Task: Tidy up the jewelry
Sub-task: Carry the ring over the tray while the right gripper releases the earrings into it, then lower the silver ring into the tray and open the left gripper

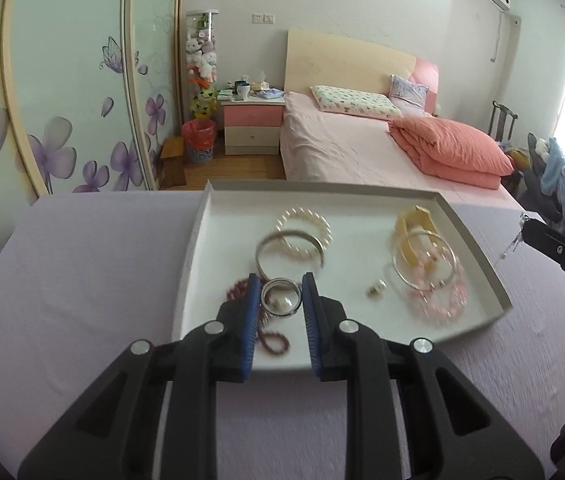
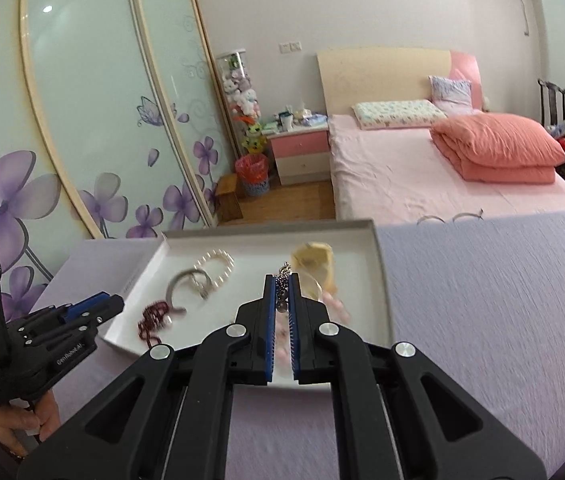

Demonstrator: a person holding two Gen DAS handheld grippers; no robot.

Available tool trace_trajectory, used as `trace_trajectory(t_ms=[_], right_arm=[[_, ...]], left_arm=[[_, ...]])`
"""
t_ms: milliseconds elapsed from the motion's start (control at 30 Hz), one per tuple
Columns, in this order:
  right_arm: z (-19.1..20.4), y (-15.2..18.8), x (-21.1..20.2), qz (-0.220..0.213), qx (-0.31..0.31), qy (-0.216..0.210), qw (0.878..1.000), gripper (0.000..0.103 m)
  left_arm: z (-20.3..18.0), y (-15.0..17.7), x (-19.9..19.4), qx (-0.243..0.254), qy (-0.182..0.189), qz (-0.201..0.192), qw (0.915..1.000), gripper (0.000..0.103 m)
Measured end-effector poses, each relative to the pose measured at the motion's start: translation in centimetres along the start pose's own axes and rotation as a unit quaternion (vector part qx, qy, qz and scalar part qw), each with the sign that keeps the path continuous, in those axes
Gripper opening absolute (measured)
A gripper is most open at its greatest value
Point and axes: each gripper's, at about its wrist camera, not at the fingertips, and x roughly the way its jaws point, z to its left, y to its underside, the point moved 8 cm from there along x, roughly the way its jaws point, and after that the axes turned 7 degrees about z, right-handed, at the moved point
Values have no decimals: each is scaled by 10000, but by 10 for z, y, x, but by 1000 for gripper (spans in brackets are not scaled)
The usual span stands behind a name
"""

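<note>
A white tray (image 1: 198, 240) lies on the lavender cloth with a pearl bracelet (image 1: 304, 232), a silver bangle (image 1: 270, 246), dark red beads (image 1: 274, 342), a yellow bangle (image 1: 414, 222), a thin hoop (image 1: 424, 260) and pink beads (image 1: 442, 302). Over the tray's near left part, my left gripper (image 1: 281, 280) is shut on a broad silver ring (image 1: 281, 310). My right gripper (image 2: 282, 278) is shut on a small silver chain piece (image 2: 284, 270) above the tray (image 2: 380, 280). From the left wrist view the right gripper (image 1: 528, 226) appears past the tray's right rim, the chain piece (image 1: 516, 240) dangling from it.
A small earring (image 1: 376, 290) lies loose mid-tray. Thin wire loops (image 2: 450, 218) rest at the cloth's far edge. A pink bed (image 2: 422, 176) stands behind the table, wardrobe doors (image 2: 82, 120) to the left. A hand (image 2: 22, 428) holds the left gripper (image 2: 98, 308).
</note>
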Motion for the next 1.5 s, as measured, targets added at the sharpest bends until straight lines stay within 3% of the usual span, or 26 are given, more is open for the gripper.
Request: trace_trajectory(t_ms=[433,867,933,1000,1067,1233,1500], right_arm=[[16,-4,50,163,-185,120,9996,6],[15,-4,65,238,-146,172,9995,7],[14,-2,64,257,-122,194,9994,10],[12,-1,64,251,-71,214,9994,36],[8,-2,60,168,-40,235,9996,48],[-2,-1,57,167,31,308,9994,48],[-20,8,58,266,229,405,9986,58]], left_arm=[[3,-17,22,-5,-21,50,10000,22],[-2,-19,30,84,-40,39,9999,22],[-3,-19,31,83,-34,54,9999,22],[-4,-18,33,92,-36,59,9999,22],[-5,-17,34,91,-28,70,9999,22],[-8,-17,37,101,1,86,9999,22],[-14,-18,45,57,61,134,9999,23]])
